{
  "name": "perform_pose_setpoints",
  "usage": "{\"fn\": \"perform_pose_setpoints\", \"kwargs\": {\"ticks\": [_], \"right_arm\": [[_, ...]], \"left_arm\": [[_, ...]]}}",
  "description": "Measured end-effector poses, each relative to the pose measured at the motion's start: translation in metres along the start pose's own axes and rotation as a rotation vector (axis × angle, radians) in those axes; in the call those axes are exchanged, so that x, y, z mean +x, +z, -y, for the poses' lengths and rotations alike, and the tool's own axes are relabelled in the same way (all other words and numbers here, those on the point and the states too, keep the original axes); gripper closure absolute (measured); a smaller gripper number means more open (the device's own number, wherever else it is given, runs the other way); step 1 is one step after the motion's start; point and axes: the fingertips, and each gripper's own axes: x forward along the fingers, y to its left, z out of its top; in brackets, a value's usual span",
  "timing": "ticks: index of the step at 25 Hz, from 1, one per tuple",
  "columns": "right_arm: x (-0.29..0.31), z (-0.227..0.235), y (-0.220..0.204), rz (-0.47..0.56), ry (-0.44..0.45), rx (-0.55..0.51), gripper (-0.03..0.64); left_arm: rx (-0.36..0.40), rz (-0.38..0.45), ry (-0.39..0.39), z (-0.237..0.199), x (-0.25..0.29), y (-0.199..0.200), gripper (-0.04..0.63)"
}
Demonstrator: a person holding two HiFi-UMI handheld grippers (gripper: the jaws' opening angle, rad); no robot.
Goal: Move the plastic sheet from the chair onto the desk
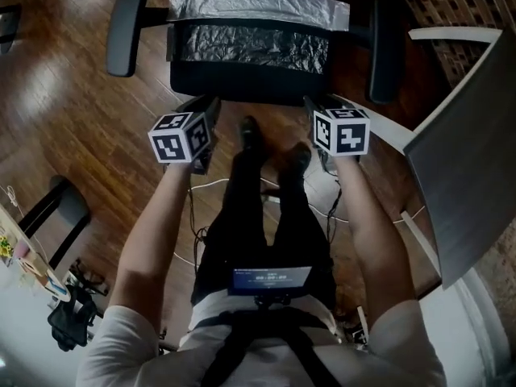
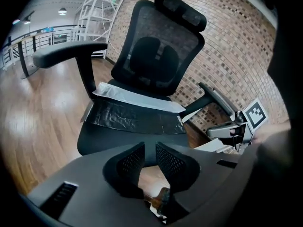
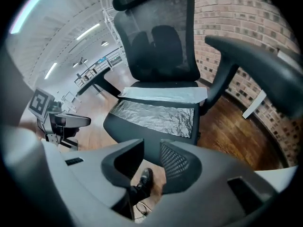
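A crinkled plastic sheet [image 1: 254, 45] lies flat on the seat of a black office chair [image 1: 242, 91], with a paler folded band [image 1: 258, 6] along its back edge. It also shows in the left gripper view, plastic sheet [image 2: 135, 117], and in the right gripper view, plastic sheet [image 3: 158, 117]. My left gripper [image 1: 208, 103] hovers just short of the seat's front edge on the left, open with nothing between its jaws [image 2: 150, 150]. My right gripper [image 1: 316, 103] is level with it on the right, also open and empty [image 3: 151, 148]. A grey desk top [image 1: 463, 184] stands to my right.
The chair's armrests [image 1: 126, 27] [image 1: 385, 51] flank the seat, and its tall mesh back [image 2: 158, 56] rises behind the sheet. Cables [image 1: 274, 192] trail on the wooden floor around my feet. Another dark chair [image 1: 60, 208] stands at the left. A brick wall [image 2: 236, 56] runs behind.
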Motion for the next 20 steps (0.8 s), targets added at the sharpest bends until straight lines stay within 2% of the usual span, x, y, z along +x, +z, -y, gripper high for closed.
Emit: {"fn": "perform_pose_setpoints", "kwargs": {"ticks": [3,5,12,13,15,20], "right_arm": [[0.024,0.005,0.006,-0.006,-0.023,0.020,0.505],[0.037,0.009,0.009,-0.011,-0.042,0.020,0.505],[0.085,0.032,0.017,-0.015,-0.115,0.036,0.501],[0.092,0.036,0.018,-0.017,-0.125,0.046,0.466],[0.103,0.042,0.020,-0.012,-0.152,0.069,0.455],[0.124,0.059,0.026,-0.001,-0.232,0.098,0.339]], "left_arm": [[-0.012,-0.008,0.012,-0.023,0.019,0.003,0.521],[-0.016,-0.004,0.013,-0.036,0.031,0.005,0.495],[0.056,0.018,0.048,-0.080,0.068,0.018,0.463],[0.066,0.018,0.060,-0.086,0.073,0.020,0.440],[0.091,0.018,0.088,-0.098,0.080,0.024,0.439],[0.114,0.031,0.161,-0.127,0.090,0.038,0.427]]}}
